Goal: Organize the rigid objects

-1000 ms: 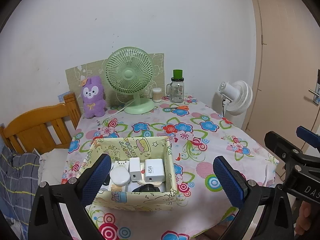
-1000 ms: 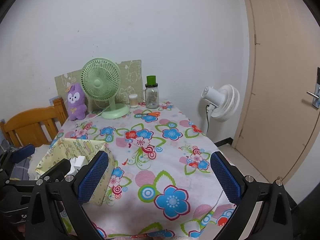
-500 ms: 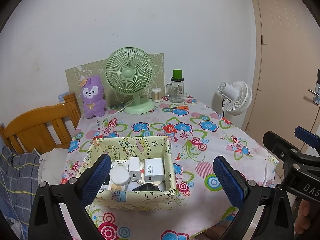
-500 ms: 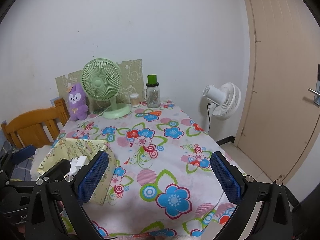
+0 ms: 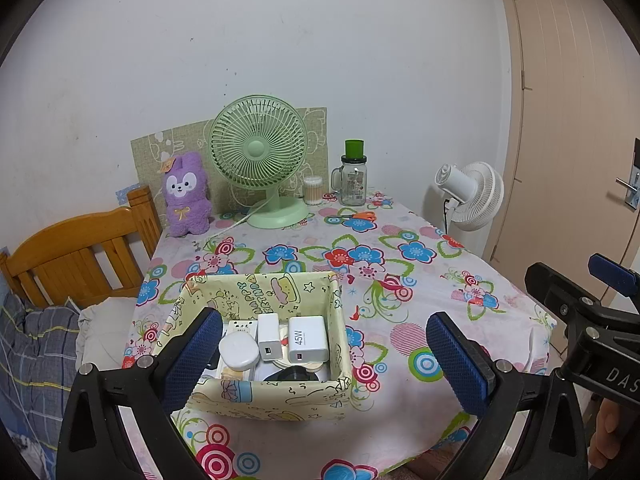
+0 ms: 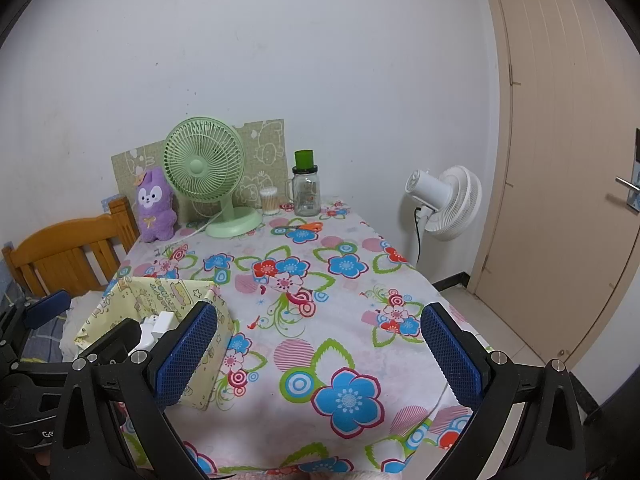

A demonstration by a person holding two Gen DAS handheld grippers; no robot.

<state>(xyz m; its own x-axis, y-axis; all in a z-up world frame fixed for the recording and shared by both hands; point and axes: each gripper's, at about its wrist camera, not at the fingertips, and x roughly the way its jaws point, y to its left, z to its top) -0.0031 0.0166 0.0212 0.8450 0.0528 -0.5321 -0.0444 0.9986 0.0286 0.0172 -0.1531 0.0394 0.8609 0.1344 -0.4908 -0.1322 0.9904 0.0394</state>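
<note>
a yellow cartoon-print box [image 5: 256,292] is seen at the near left of a flower-patterned tablecloth [image 5: 400,264], with white chargers [image 5: 307,339] and a round white puck [image 5: 238,352] packed inside it. the left gripper [image 5: 324,360] is held wide open and empty, framing the box from the near side. to the right, the right gripper [image 6: 318,354] is likewise spread open and empty above bare cloth, with the box just beside its left finger.
</note>
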